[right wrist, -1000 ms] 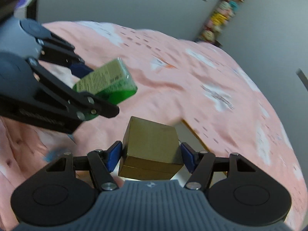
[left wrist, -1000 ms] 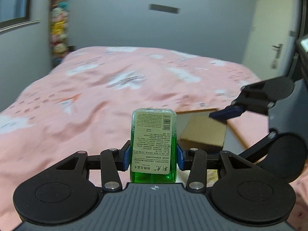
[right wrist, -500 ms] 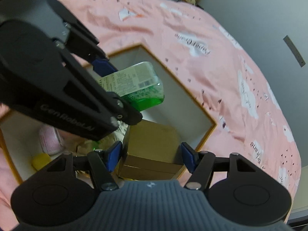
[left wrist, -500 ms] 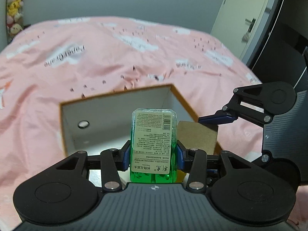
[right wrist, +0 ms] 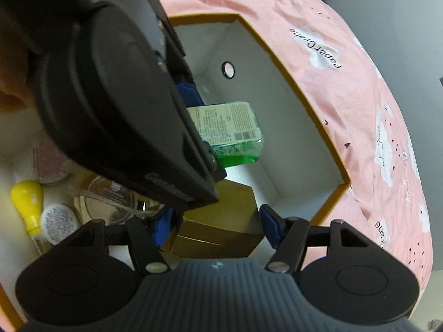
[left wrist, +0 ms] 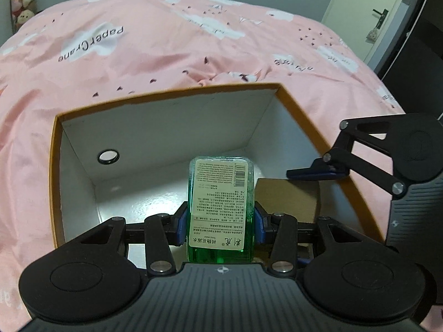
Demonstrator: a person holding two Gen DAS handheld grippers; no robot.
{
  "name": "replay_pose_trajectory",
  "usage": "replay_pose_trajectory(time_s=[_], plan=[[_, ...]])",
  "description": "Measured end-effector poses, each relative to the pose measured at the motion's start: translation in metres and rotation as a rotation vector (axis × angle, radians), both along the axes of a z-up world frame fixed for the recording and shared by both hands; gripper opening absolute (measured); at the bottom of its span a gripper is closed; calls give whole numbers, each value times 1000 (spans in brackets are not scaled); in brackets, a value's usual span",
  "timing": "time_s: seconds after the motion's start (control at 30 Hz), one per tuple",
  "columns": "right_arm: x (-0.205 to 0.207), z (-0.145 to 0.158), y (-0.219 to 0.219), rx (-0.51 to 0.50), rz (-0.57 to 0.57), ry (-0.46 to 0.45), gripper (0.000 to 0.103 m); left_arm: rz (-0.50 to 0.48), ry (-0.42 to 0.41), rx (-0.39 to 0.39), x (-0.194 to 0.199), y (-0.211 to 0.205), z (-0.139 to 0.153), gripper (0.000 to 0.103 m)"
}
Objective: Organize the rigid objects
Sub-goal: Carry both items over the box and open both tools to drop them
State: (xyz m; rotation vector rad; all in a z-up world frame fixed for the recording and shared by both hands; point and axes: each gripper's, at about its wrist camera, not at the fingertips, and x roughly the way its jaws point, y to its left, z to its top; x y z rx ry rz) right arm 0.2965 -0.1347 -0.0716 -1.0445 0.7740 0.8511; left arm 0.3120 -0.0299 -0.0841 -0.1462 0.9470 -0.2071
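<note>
A green bottle (left wrist: 221, 207) with a white printed label stands upright between the blue pads of my left gripper (left wrist: 221, 225), which is shut on it above the open storage box (left wrist: 177, 127). The same green bottle (right wrist: 235, 135) shows in the right wrist view, under the left gripper's dark body. My right gripper (right wrist: 216, 228) is shut on a brown cardboard box (right wrist: 221, 221), held low inside the storage box (right wrist: 299, 88). That brown cardboard box (left wrist: 288, 202) sits just right of the bottle in the left wrist view, under a finger of the right gripper.
The storage box is white inside with an orange rim and lies on a bed with a pink cover (left wrist: 138, 55). At its left end lie a yellow bulb-shaped bottle (right wrist: 27, 202), a round white lid (right wrist: 59, 222), a glass jar (right wrist: 108, 196) and a pink item (right wrist: 48, 160). A door (left wrist: 371, 13) stands at the far right.
Both grippers have come down from above the bed to the storage box, tilting downward, each still holding its object. The box's inside now fills both views.
</note>
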Motion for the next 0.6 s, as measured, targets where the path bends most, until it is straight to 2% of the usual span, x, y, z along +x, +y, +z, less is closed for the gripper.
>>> replay_pose_trajectory(time_s=[0.4,0.6], plan=[[5,-20,12,-86,36,-7,65,28,56,66,8,1,-14,51],[-5,-23,11,-89,32,-14,64,52,66,99,9,3,-15,51]])
